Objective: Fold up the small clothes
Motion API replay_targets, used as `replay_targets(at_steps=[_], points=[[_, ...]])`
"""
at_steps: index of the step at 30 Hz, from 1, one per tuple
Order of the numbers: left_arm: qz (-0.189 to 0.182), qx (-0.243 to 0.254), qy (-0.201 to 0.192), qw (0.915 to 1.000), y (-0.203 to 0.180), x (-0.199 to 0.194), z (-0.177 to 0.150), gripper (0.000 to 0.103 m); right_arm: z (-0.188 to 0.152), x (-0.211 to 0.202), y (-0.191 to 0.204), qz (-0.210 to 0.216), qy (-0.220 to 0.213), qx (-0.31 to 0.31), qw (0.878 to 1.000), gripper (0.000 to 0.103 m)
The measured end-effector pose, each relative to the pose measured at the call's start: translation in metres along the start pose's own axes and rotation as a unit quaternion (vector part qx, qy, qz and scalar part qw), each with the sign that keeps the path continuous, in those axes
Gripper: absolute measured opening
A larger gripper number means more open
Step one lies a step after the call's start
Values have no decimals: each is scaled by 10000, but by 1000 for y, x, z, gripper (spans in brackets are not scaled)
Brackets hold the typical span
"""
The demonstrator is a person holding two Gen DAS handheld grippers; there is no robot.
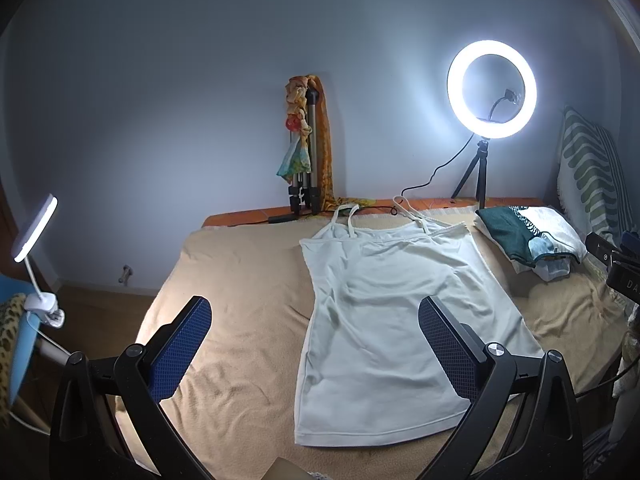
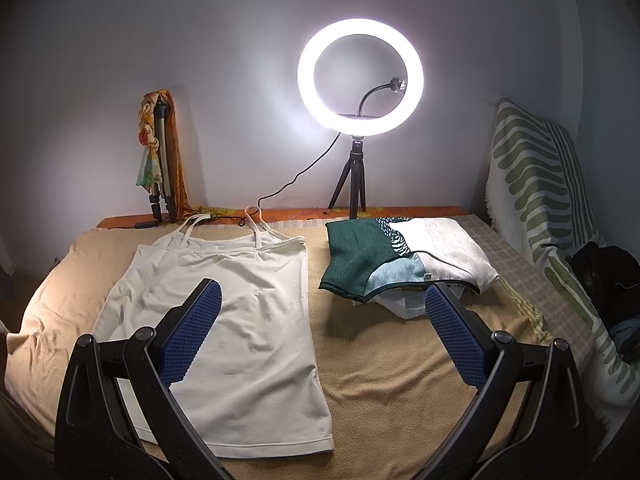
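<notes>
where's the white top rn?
The white top lies flat on the beige blanket, left of centre in the right wrist view, straps toward the wall, with the folded pile to its right.

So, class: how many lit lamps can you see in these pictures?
2: the ring light on its tripod at the wall behind the bed, and a clip-on lamp at the far left. Others may be hidden.

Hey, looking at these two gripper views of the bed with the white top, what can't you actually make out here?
- Clothes under the green and white pile: right wrist view, covered by the top piece.
- Dark heap at the right edge: right wrist view, too dim to identify.
- White top, near right hem corner: left wrist view, hidden behind the left gripper finger.
- Right gripper and the top: contact or hovering, unclear.
</notes>
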State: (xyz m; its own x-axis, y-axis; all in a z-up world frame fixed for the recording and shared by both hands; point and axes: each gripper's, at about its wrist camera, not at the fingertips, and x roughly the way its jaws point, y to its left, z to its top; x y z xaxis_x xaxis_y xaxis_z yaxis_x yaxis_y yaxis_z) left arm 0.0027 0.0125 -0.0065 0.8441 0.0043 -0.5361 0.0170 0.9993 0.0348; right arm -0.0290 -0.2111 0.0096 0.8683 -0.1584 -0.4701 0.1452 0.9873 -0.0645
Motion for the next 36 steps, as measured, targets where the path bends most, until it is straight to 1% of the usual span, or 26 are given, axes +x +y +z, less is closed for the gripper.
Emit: replay_targets(at_steps=[23, 36], points=[[30, 3, -11, 10000, 2, 0, -1, 103, -1, 0, 0, 2, 12, -9, 10000, 103], [89, -34, 60, 9999, 8, 3, -6, 103, -3, 2, 2, 28, 29, -7, 10000, 103]])
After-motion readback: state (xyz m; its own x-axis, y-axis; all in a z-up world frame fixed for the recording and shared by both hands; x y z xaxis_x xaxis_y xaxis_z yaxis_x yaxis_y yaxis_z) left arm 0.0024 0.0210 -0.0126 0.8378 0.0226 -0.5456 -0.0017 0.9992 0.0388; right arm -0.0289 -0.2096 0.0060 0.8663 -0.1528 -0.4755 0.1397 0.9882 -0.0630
